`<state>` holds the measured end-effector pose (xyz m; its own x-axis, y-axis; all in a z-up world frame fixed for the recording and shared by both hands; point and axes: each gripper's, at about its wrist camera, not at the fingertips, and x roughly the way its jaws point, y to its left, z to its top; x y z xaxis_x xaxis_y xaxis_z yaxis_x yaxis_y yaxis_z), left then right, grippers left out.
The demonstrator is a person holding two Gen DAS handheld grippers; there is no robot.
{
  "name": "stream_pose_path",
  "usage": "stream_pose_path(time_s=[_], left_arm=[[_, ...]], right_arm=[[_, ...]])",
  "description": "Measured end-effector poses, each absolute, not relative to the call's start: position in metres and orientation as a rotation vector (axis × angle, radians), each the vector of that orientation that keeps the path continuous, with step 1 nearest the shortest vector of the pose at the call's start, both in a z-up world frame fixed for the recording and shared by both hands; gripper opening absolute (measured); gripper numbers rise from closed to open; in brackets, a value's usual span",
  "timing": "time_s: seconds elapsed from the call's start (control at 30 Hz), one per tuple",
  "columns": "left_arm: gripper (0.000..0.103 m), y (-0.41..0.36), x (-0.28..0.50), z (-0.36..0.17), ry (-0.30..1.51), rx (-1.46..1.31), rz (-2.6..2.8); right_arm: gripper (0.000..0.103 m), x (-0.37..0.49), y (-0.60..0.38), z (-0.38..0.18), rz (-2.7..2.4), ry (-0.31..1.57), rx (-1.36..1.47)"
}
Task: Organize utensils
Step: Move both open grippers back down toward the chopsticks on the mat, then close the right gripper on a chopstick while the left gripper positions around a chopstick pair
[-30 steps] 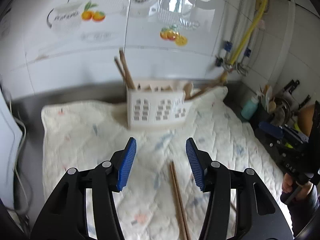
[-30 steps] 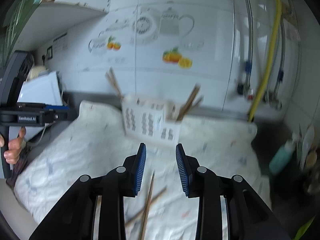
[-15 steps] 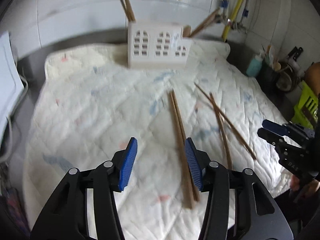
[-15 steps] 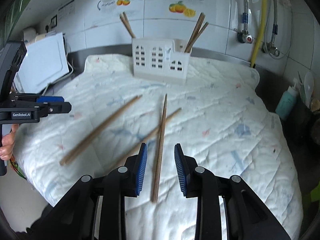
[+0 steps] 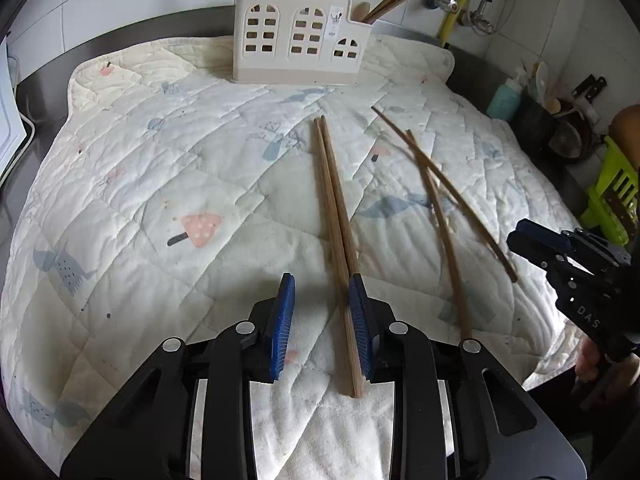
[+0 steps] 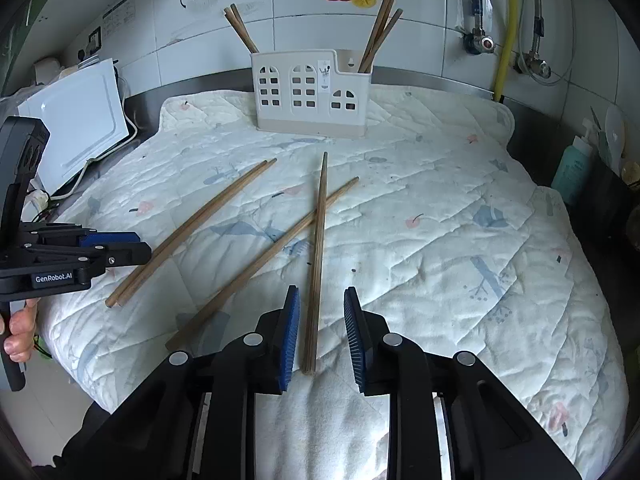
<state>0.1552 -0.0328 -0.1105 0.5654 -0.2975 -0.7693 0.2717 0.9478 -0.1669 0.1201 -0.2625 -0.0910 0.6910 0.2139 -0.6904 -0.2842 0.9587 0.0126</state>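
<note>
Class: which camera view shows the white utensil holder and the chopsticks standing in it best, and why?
The right wrist view: the utensil holder appears whole, with the full length of the chopsticks standing at its left end and right end. The left wrist view shows the holder's front, but the frame's top edge cuts off the left-end chopsticks.
</note>
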Motion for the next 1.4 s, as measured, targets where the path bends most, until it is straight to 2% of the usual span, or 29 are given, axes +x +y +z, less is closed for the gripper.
stream_pose_path(time_s=[0.33,0.93,1.13,1.4], left_arm=[[0.028,-0.047,0.15,-0.11,0.87,0.066,-0.278],[0.022,-0.055,0.15,-0.118,0.846,0.032,-0.171],[0.022,-0.053,0.146,-0.12,0.821,-0.003,-0.178],[0.021,-0.05,0.144,-0.12,0.805,-0.035,-0.175]], right_arm=[[0.017,0.122,-0.263,-0.098,0.277,0.772,-0.083],[0.016,0.124,-0.262,-0.112,0.271,0.784,-0.073],[0.007,0.124,-0.259,-0.113,0.257,0.769,-0.083],[0.007,0.12,-0.26,-0.106,0.259,0.745,-0.068]])
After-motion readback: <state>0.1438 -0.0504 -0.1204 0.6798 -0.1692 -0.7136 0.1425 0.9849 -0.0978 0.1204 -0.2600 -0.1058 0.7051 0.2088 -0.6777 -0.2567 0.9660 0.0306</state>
